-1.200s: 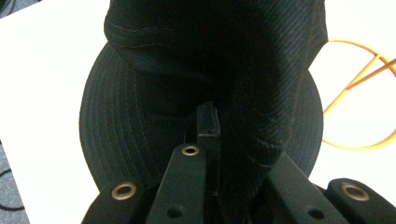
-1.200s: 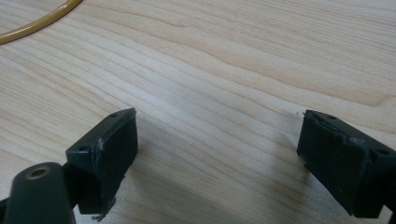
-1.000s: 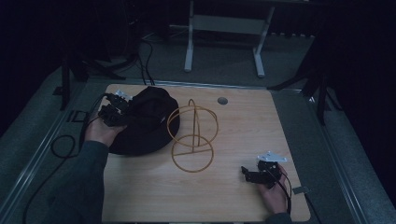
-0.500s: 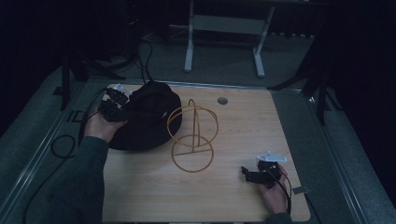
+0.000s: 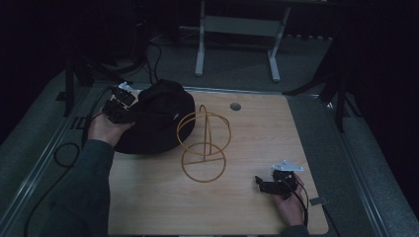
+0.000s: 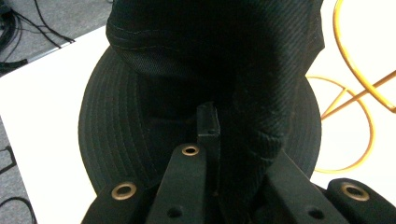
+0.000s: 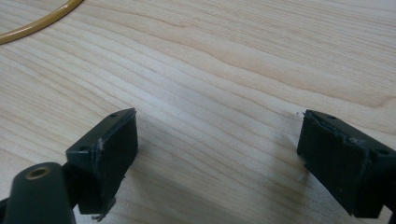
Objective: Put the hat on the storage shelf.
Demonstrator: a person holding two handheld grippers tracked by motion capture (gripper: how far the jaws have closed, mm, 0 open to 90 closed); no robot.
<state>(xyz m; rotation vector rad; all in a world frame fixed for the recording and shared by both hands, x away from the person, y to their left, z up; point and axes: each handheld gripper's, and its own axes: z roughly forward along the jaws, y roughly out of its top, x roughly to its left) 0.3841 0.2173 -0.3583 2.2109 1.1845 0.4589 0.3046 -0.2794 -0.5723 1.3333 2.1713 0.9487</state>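
The left gripper (image 5: 129,106) pinches the black hat's (image 5: 160,116) fabric at the table's ten o'clock. The right gripper (image 7: 217,154), jaws spread, rests at five o'clock

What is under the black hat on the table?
Around the black hat, only the wooden table shows. The left gripper pinches and lifts the hat's near side. Whatever lies beneath the rest is covered by the cloth. The wire stand is beside it.

Wire stand (image 5: 203,144) blocks mid-table; bare wood (image 5: 257,133) right of it
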